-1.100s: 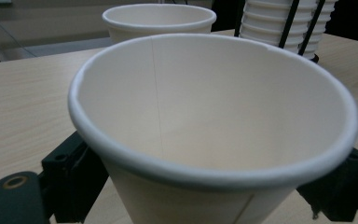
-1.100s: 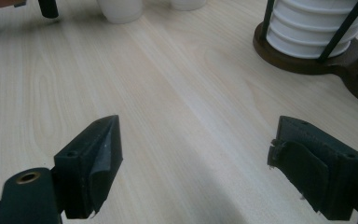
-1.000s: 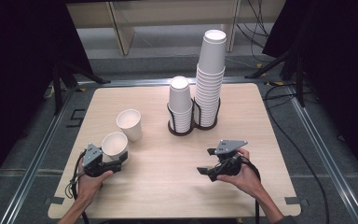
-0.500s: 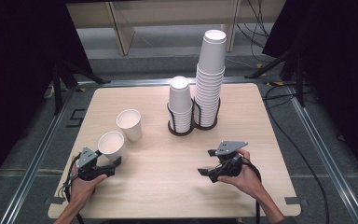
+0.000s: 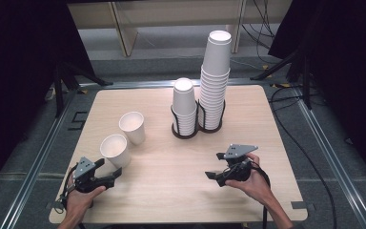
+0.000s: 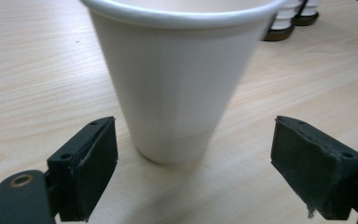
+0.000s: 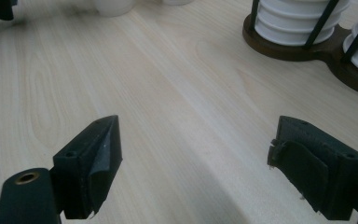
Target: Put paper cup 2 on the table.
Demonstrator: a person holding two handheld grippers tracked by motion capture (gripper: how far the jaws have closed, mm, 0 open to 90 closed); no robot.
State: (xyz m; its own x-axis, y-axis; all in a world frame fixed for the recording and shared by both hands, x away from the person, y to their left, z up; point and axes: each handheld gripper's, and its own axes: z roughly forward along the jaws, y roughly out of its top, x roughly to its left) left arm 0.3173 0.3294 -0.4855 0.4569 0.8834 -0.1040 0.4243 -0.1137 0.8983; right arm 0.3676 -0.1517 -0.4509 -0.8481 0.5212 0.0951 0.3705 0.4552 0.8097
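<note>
Two single white paper cups stand upright on the wooden table's left half, a nearer cup [image 5: 113, 149] and a farther cup [image 5: 132, 126]. My left gripper [image 5: 110, 169] lies just in front of the nearer cup, open, with nothing gripped. In the left gripper view that cup [image 6: 177, 70] stands close ahead of my left gripper [image 6: 193, 125], and neither pad touches it. My right gripper [image 5: 214, 166] rests at the front right, open and empty. In its own view, my right gripper [image 7: 196, 123] has bare wood between its jaws.
A dark double cup holder [image 5: 190, 134] sits at the table's far middle with a short stack [image 5: 184, 105] and a tall stack [image 5: 215, 81] of white cups. The holder's base [image 7: 307, 52] lies ahead of the right gripper. A metal rail [image 5: 43, 152] borders the table.
My left gripper has drawn back from the nearer cup toward the front left edge, and the cup stays standing on the table. The right gripper has not moved.
</note>
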